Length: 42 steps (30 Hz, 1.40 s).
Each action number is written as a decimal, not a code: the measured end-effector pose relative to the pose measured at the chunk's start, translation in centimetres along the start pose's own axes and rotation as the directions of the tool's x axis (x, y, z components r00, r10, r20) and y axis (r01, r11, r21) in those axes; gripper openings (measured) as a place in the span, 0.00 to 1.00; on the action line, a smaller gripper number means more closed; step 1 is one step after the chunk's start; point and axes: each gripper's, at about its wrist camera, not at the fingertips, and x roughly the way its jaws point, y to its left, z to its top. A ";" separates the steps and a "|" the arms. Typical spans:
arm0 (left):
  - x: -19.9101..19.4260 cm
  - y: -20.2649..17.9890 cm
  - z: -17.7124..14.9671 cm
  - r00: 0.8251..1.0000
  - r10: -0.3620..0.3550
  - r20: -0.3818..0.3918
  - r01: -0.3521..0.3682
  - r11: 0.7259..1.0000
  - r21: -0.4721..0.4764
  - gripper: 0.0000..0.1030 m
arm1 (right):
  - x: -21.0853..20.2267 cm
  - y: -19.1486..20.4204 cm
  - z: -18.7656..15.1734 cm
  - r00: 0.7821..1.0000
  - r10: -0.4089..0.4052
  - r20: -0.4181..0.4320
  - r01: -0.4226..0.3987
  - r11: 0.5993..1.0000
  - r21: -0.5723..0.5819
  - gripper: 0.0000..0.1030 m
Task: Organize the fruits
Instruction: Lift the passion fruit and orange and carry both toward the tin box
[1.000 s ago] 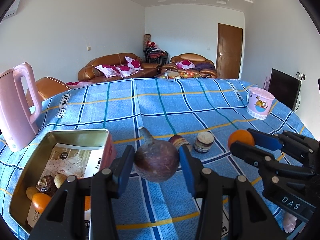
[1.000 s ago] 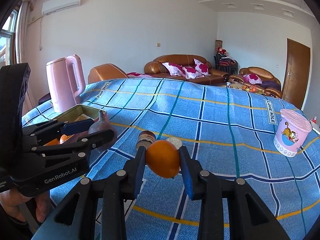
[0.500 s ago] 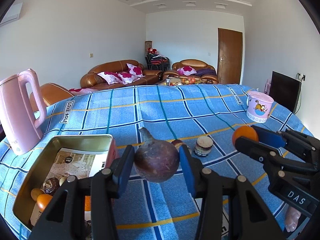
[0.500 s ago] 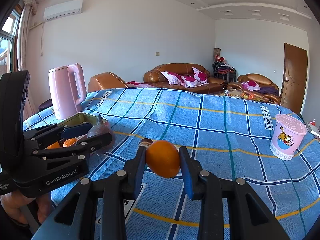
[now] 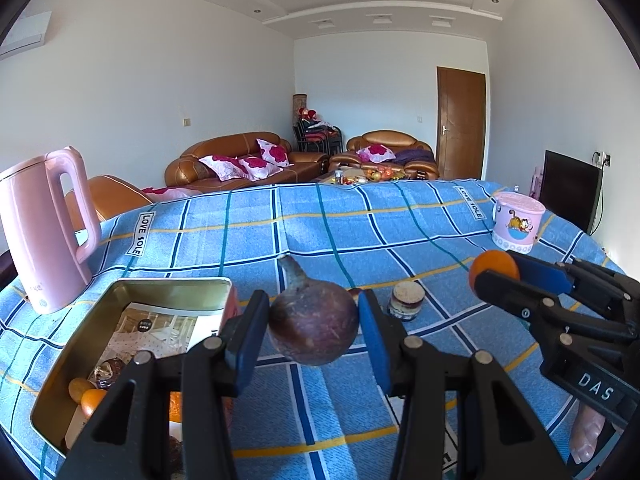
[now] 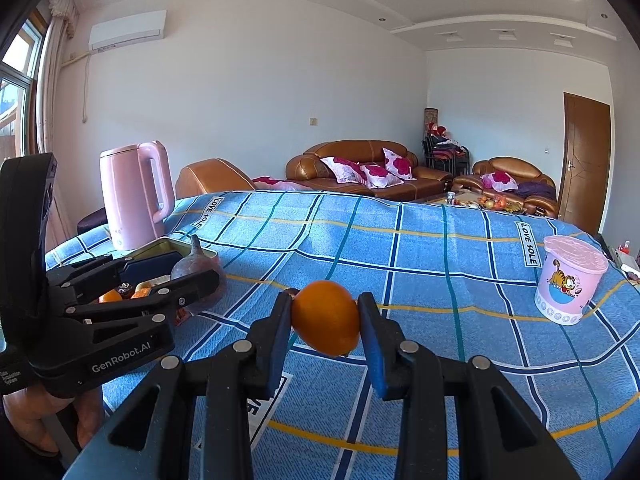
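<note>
Both wrist views have tipped up a bit since a second ago, so more ceiling shows and the tin sits lower in frame, but neither fruit has shifted in its grip.

Left tongs (image 5: 314, 330) are closed on a dull purple-brown round fruit (image 5: 313, 330) with a stubby stem poking up, held in the air above the blue checked worktop (image 5: 304, 224), just right of the open metal tin (image 5: 168, 285) at the near-left corner. Right tongs (image 6: 325, 322) are pinched on an orange (image 6: 326, 322), narrower gap, also off the cloth and nearer the middle of the near edge.

Handling guess: the purple one looks firm-skinned and fairly hefty, and it bulges past the pads, so the widest part of its belly is the place to hold it. The stem is no handle. The orange looks lighter with grippy, slightly giving peel, but it's round, so a squeeze off its middle could let it squirt out.

Pose: both tongs point forward and slightly down, side by side, each visible from the other's camera. A hand (image 6: 44, 420) shows under the left tool. The tin already has small oranges and dark bits lying on a paper leaflet, so I'd say that's where these go. A pink kettle (image 5: 44, 228) stands behind the tin, a small jar (image 5: 405, 301) sits between the tongs, and a pink cartoon cup (image 6: 570, 282) is toward the right edge.
</note>
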 end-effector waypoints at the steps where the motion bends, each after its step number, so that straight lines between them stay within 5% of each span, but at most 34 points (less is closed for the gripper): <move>1: -0.1 0.0 0.0 1.000 0.002 0.006 -0.002 1.000 0.000 0.46 | -0.1 0.0 0.0 1.000 0.000 0.004 0.000 1.000 0.001 0.35; 24: -1.5 -0.2 -0.3 0.998 0.021 0.062 -0.022 1.000 0.020 0.46 | -1.6 0.5 -0.2 0.997 0.005 0.071 -0.004 1.000 -0.013 0.35; 26: -1.7 -0.2 -0.3 0.998 0.017 0.063 -0.018 1.000 0.023 0.35 | -1.6 0.7 -0.2 0.997 0.009 0.070 -0.008 1.000 -0.015 0.35; 27: -1.7 -0.3 -0.3 0.998 0.017 0.062 -0.019 0.999 0.030 0.21 | -1.6 0.8 -0.2 0.998 0.010 0.069 -0.009 1.000 -0.018 0.35; 35: -1.4 0.3 -0.4 1.000 -0.018 0.017 0.018 1.000 0.012 0.22 | -1.2 1.8 -0.2 0.999 0.019 0.047 -0.017 0.999 -0.033 0.35; 36: -1.3 0.4 -0.5 1.000 -0.024 0.005 0.024 1.000 0.009 0.27 | -1.1 1.9 -0.2 0.999 0.014 0.045 -0.013 0.999 -0.032 0.35; 39: -1.6 1.6 -0.8 0.999 -0.032 -0.008 0.032 0.999 -0.036 0.68 | -1.2 1.5 -0.2 0.999 0.005 0.045 -0.004 1.000 -0.009 0.35; 42: -2.0 2.4 -1.2 0.998 -0.060 -0.023 0.059 0.997 -0.048 0.73 | -1.5 0.7 -0.4 0.999 -0.001 0.044 -0.001 1.000 0.029 0.35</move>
